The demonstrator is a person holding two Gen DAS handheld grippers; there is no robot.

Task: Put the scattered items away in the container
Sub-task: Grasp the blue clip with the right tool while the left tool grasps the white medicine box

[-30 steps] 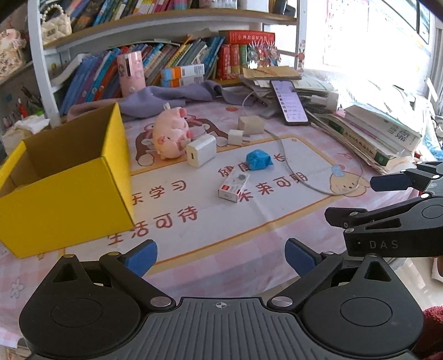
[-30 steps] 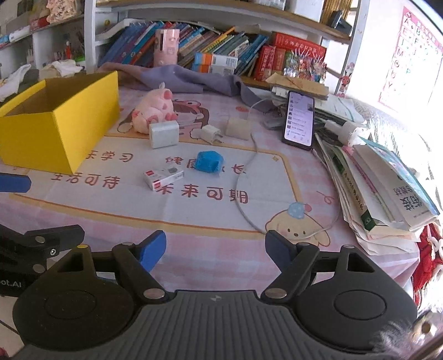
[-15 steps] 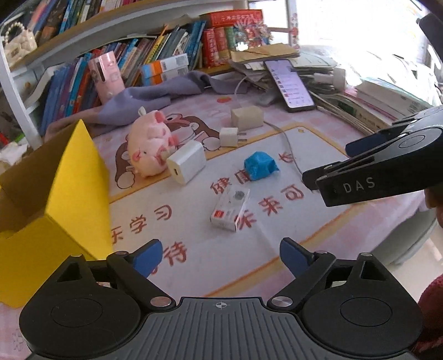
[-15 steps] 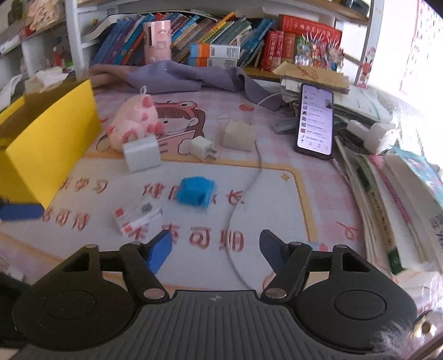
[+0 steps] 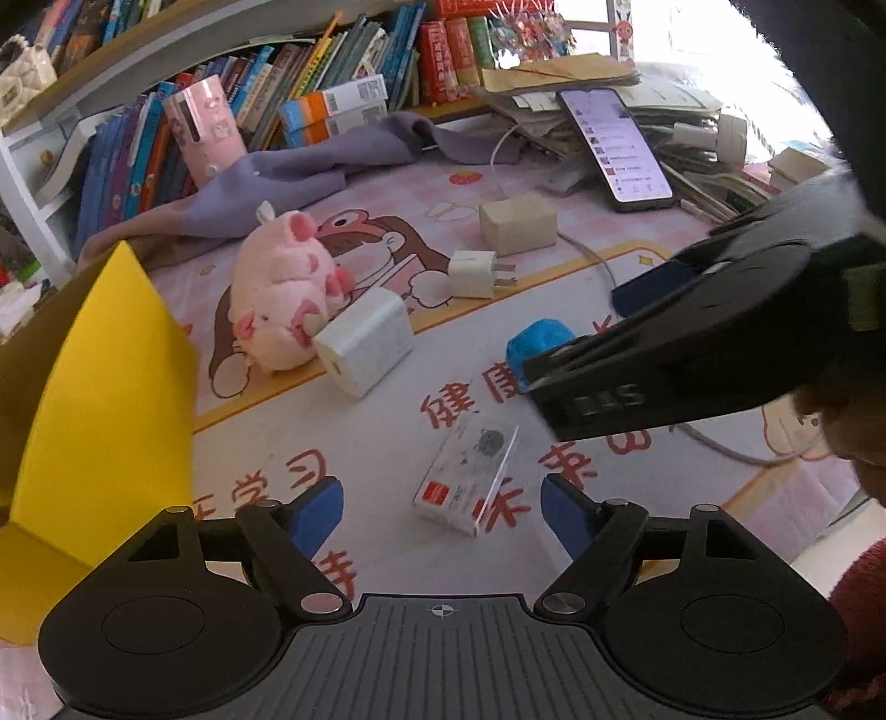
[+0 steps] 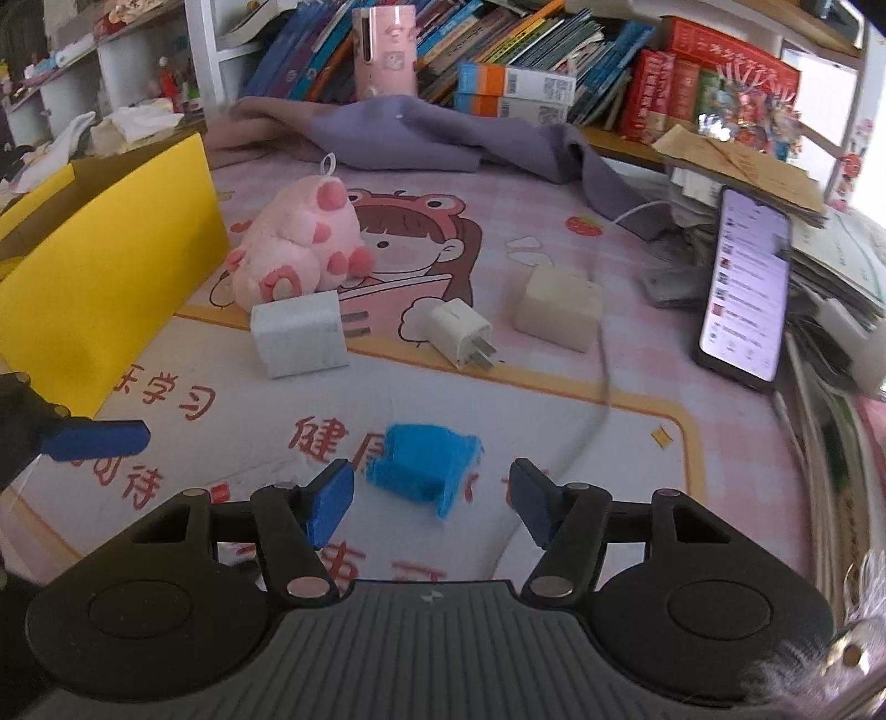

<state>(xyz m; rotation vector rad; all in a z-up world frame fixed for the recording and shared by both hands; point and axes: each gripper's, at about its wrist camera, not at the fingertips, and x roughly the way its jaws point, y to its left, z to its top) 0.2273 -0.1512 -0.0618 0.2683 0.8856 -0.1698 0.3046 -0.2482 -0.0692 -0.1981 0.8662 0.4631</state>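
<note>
My left gripper (image 5: 442,509) hangs over the mat with its jaws closing, and a small white box with a red label (image 5: 466,473) lies just ahead between the pads, untouched. My right gripper (image 6: 427,504) is closing too, with a small blue block (image 6: 425,468) between its pads, not pressed. A pink plush pig (image 5: 279,296), a white charger cube (image 5: 365,346), a small white plug (image 5: 472,274) and a beige cube (image 5: 518,226) lie farther back. The yellow cardboard box (image 5: 105,387) stands open at the left.
A phone (image 6: 745,288) leans on stacked books and papers at the right. A white cable (image 6: 601,387) runs across the mat. A purple cloth (image 6: 421,133), a pink cup (image 6: 385,50) and a bookshelf line the back. A person's red sleeve (image 5: 864,592) shows at the right edge.
Both grippers moved forward and lower over the mat, and their jaws narrowed. The labelled box now lies by the left pads and the blue block by the right pads.
</note>
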